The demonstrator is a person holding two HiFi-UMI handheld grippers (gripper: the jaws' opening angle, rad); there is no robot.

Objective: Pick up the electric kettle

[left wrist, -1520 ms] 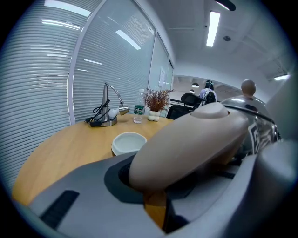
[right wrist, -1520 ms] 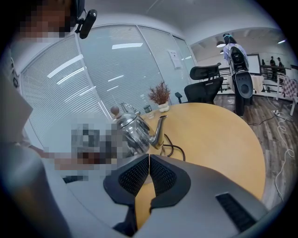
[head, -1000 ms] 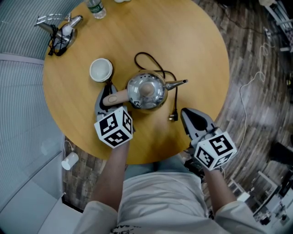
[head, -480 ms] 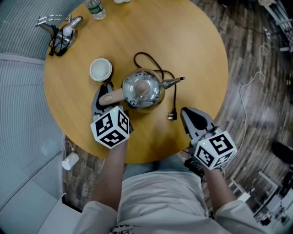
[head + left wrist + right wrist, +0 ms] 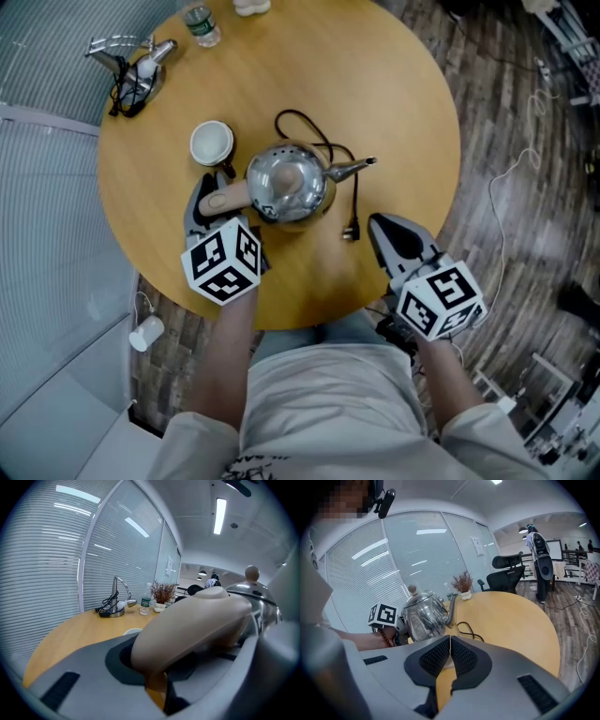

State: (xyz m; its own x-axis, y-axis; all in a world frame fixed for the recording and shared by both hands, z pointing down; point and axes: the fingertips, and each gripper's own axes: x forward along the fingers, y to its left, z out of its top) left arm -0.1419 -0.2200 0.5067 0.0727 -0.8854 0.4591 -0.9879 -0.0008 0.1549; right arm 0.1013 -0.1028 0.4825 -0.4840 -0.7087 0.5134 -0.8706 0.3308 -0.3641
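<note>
Over the round table (image 5: 394, 84), the electric kettle (image 5: 286, 183), just ahead of the left gripper (image 5: 210, 201) that pinches its beige handle (image 5: 228, 198), has shifted slightly since a second ago, so the lift seems begun, while the right gripper (image 5: 392, 240), pressed together and empty, waits well apart.

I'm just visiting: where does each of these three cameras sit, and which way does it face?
Head view: on the person's head, facing steeply down at the round table; the forearms, left claw and right claw show.
Left gripper view: on the left claw, facing along its jaws toward the window blinds; the jaws grip the kettle handle.
Right gripper view: on the right claw, facing across the table at the kettle; its shut jaws and the left wrist show.
Shared: head and right gripper views both show the black cord.
</note>
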